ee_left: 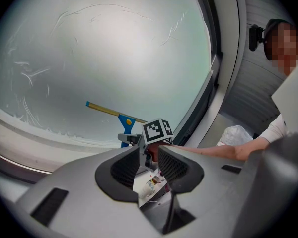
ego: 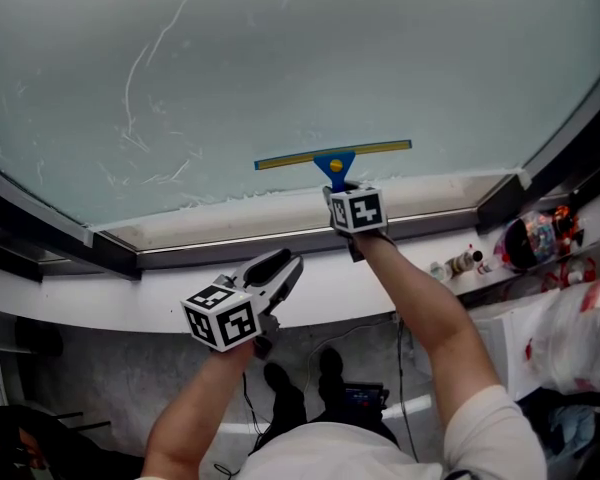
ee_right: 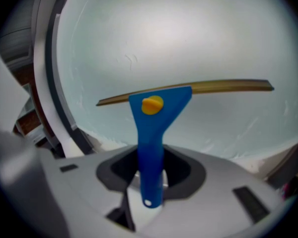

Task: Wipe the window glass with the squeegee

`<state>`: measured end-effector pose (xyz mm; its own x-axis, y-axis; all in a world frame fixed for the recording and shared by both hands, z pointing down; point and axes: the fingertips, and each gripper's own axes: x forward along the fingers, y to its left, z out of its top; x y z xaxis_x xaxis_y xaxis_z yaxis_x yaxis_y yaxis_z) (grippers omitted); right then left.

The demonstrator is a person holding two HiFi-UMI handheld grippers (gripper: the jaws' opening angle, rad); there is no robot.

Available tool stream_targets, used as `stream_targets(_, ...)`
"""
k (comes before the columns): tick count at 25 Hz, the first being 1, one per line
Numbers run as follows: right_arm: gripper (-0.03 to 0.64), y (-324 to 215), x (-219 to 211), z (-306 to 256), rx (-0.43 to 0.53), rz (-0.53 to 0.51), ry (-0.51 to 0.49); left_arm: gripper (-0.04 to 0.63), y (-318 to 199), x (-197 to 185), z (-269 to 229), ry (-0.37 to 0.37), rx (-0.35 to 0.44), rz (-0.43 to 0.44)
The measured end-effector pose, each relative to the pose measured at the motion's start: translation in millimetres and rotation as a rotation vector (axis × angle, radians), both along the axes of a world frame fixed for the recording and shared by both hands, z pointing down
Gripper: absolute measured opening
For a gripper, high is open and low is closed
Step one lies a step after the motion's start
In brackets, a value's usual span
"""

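The window glass (ego: 280,58) fills the upper head view, with soapy streaks at its left. A squeegee (ego: 332,158) with a blue handle and a yellow blade lies flat against the glass low down, just above the foam line. My right gripper (ego: 352,196) is shut on its handle (ee_right: 151,152); the blade (ee_right: 198,89) runs nearly level across the glass (ee_right: 179,38). My left gripper (ego: 280,268) hangs lower, in front of the sill, open and holding nothing. In the left gripper view its jaws (ee_left: 149,165) stand apart, with the squeegee (ee_left: 123,119) beyond them.
A pale sill (ego: 260,230) and a dark frame (ego: 545,163) border the glass. Small bottles (ego: 462,263) and bags (ego: 570,333) crowd the ledge at the right. Cables and shoes lie on the floor below (ego: 300,378).
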<state>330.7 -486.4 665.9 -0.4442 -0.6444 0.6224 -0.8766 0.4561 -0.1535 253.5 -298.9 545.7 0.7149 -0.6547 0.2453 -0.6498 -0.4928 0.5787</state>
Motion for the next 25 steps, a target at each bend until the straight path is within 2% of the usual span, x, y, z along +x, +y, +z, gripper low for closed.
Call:
stream_targets(7,0.152,-0.2,-0.7,24.5,-0.022,-0.003,0.000,0.138,-0.3,5.0,20.3,-0.010,-0.036,0.014)
stream_targets(25,0.152,3.0,1.0,72.0,-0.077,-0.014,0.035,0.138,-5.8,23.5,44.5,0.012,-0.073,0.026)
